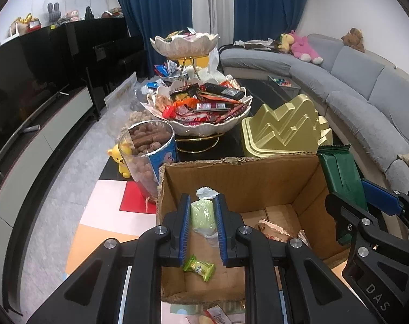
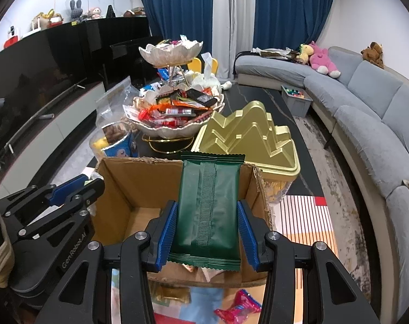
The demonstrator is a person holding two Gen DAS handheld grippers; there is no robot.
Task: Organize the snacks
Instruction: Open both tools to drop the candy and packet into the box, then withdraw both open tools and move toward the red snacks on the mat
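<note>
While both hands hang over the open cardboard box (image 1: pixel 231 178), the left gripper (image 1: pixel 203 216) is clamped on a pale green wrapped snack (image 1: pixel 202 214) and the right gripper (image 2: pixel 207 224) pinches a dark green packet (image 2: pixel 208 210). That packet hides much of the box floor; a small green sweet (image 1: pixel 199 267) lies inside, other wrappers cut off.
</note>
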